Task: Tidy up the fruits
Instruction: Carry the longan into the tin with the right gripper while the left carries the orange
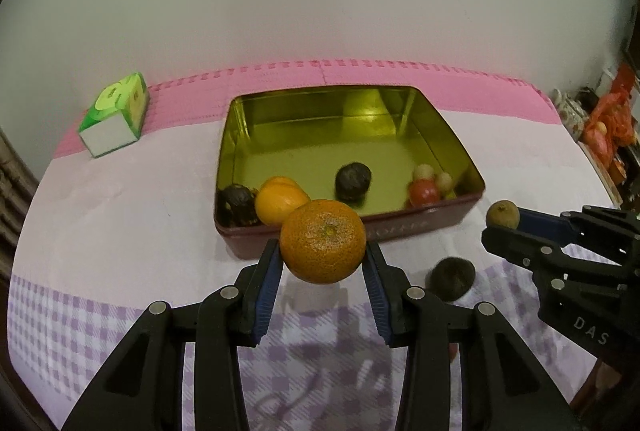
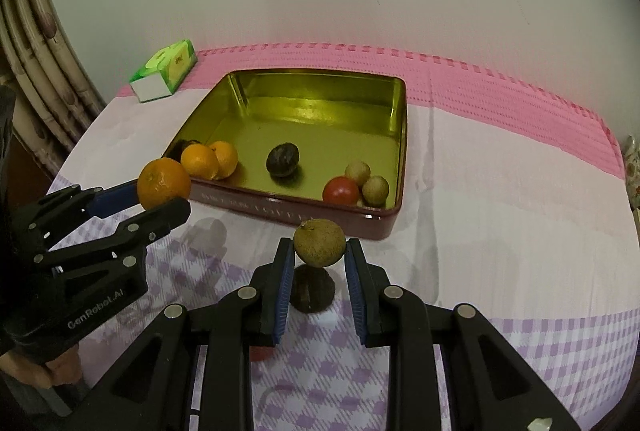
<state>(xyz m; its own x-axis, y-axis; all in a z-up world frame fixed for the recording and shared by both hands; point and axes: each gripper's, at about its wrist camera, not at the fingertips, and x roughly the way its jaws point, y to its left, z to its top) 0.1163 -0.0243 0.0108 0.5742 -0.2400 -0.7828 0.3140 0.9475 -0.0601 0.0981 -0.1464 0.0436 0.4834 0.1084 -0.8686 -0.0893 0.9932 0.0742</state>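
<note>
Two hand-held claws, each closed on a fruit

The left gripper (image 1: 322,263) points forward and down, its blue-padded fingers (image 1: 269,291) clamped on either side of a mandarin (image 1: 322,241) that sits right at the fingertips. The right gripper (image 2: 320,263) tilts down in the same manner, its fingers (image 2: 357,295) pinching a small green-brown fruit (image 2: 319,242) at the very tips, with the fruit standing a little above the pads. From each claw's own view the other comes in from the side, level with it and well apart from it. A bit of the hand (image 2: 36,371) under the left gripper's handle shows at the frame edge.
</note>
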